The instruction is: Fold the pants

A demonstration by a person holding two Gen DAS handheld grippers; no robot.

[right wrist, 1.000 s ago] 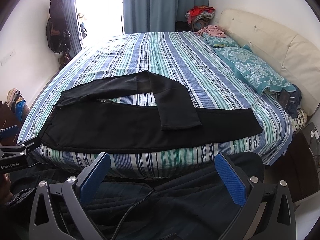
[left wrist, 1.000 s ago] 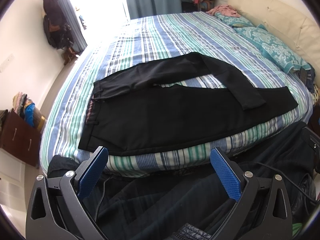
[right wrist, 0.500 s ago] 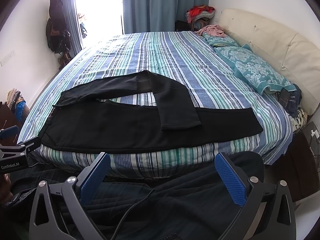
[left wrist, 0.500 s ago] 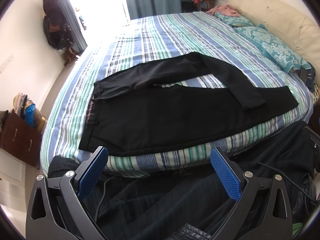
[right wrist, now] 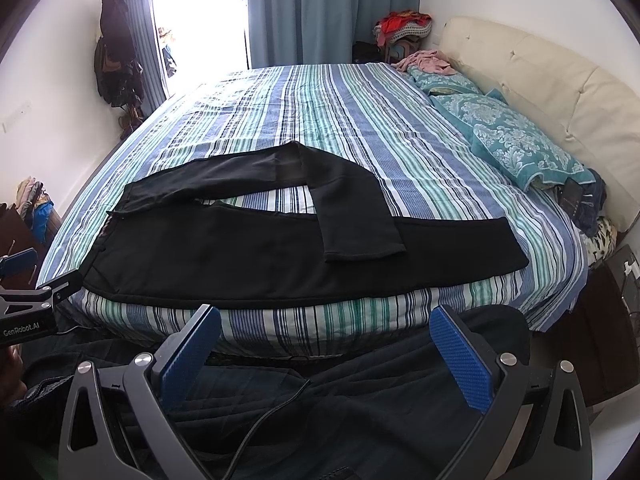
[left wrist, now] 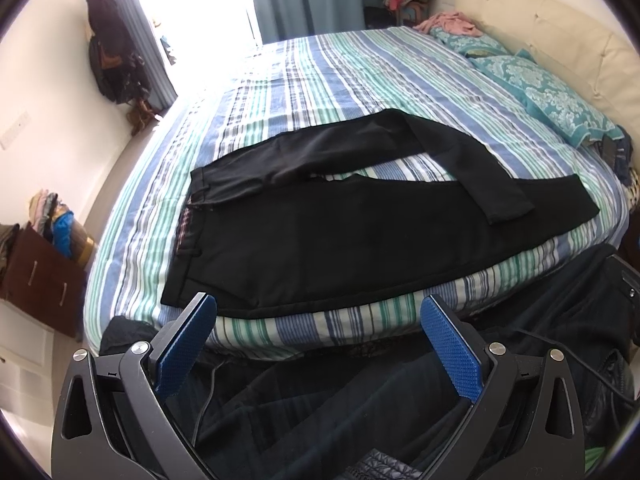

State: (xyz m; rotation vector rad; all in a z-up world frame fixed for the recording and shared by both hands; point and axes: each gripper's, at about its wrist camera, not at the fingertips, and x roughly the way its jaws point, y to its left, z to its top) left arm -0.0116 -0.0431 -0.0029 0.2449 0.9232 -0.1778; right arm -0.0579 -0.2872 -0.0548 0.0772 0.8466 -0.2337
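Note:
Black pants [left wrist: 328, 236] [right wrist: 224, 256] lie spread along the near edge of the striped bed, waistband to the left. The near leg runs straight to the right; the far leg is bent, and its cuff [right wrist: 362, 250] lies across the near leg. My left gripper [left wrist: 318, 312] hangs open below the bed's near edge, off the pants, with nothing between its blue pads. My right gripper [right wrist: 326, 320] is open too, held back from the bed edge. The left gripper's body [right wrist: 28, 304] shows at the left edge of the right wrist view.
The striped bed [right wrist: 340, 112] fills the room ahead, with teal pillows [right wrist: 520, 140] and a cream headboard [right wrist: 560, 88] on the right. Dark quilted fabric and a cable [right wrist: 280, 396] lie below the grippers. A brown dresser [left wrist: 36, 284] stands left; curtains [right wrist: 320, 12] hang at the back.

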